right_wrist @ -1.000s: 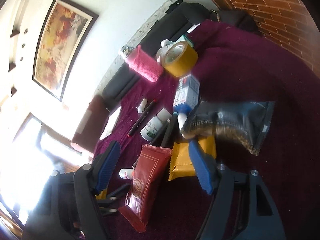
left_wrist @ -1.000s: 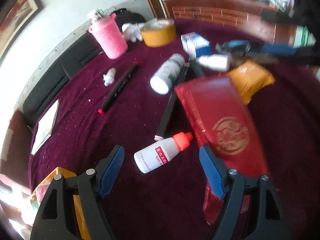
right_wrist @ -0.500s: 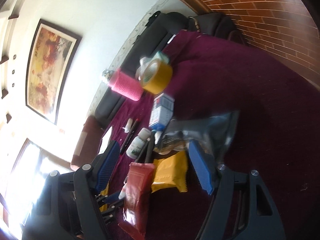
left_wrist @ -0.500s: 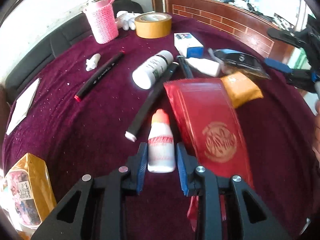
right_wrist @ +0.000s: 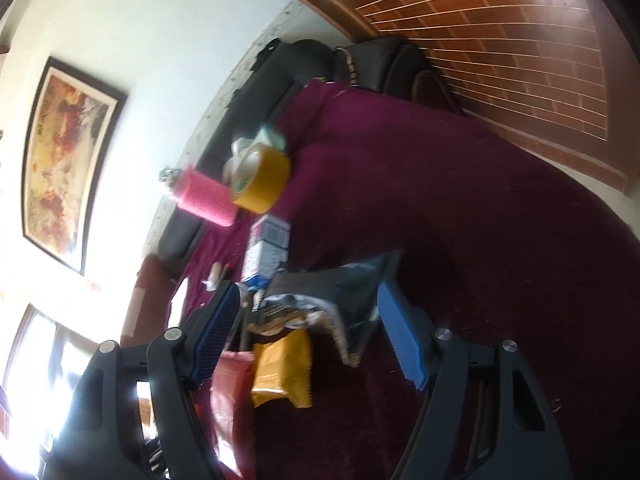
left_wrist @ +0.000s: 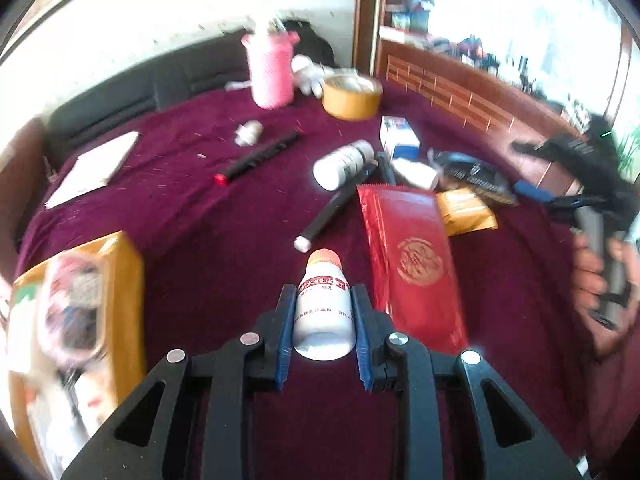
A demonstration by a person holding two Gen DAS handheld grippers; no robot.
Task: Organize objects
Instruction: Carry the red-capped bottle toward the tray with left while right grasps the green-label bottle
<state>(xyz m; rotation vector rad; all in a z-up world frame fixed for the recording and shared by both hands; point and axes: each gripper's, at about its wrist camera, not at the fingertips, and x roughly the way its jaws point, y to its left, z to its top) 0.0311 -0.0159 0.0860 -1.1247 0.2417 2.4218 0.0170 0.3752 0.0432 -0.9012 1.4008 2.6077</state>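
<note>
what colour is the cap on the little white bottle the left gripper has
Orange-red, on the white bottle clamped in the left gripper; the left wrist view shows it best.

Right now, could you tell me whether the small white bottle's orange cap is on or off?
On: the orange cap sits on the white bottle, clamped in the left gripper.

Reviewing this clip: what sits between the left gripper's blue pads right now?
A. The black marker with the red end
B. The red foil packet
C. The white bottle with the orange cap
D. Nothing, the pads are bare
C. In the left wrist view the left gripper has its pads pressed on both sides of the white bottle with the orange cap, while the red foil packet lies on the cloth beside it.
</note>
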